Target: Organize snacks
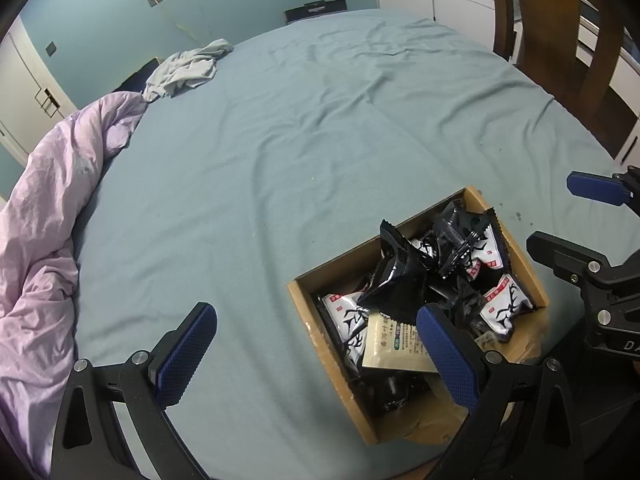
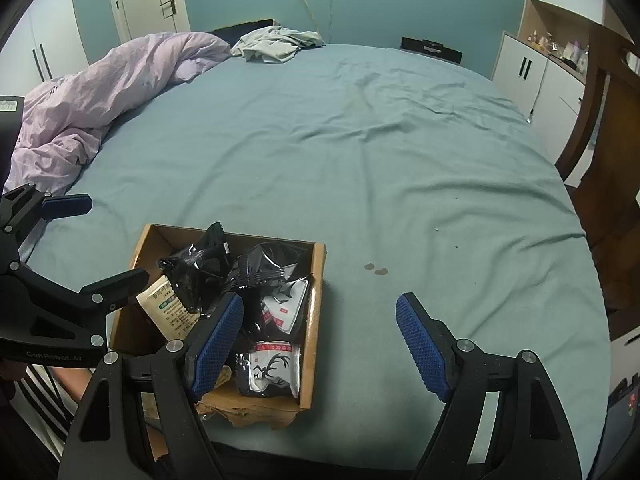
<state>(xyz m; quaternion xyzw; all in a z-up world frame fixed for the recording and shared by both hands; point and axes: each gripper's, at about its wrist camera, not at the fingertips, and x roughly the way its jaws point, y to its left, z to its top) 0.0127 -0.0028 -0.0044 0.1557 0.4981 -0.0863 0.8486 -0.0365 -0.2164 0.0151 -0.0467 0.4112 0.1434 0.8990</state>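
1. Left wrist view: the cardboard box is seen on the grey-green bed sheet, near the front edge of the bed, and the snack packets are piled inside it, some standing above the rim.
2. The left tongs are held wide open with nothing between the blue pads; one pad is over the sheet, the other over the near corner of the box.
3. The right tongs are also wide open and empty. One pad hangs over the box, the other over bare sheet.
4. No packet is seen loose on the sheet, so the step in hand is judged to be the tidying of the pile inside the box, or a finish.
5. For a good grasp, a packet should be taken at its flat crimped seam, where the foil is stiff, and not at the puffed middle, which could slip or be crushed.
6. The packets are glossy black foil with zigzag ends; several carry a white panel with an antler drawing, and one beige packet is matte and flat.
7. The box is plain brown card, shallow and rectangular, with a torn flap at the near side. The sheet is soft and wrinkled, so the box may shift if it is pushed.
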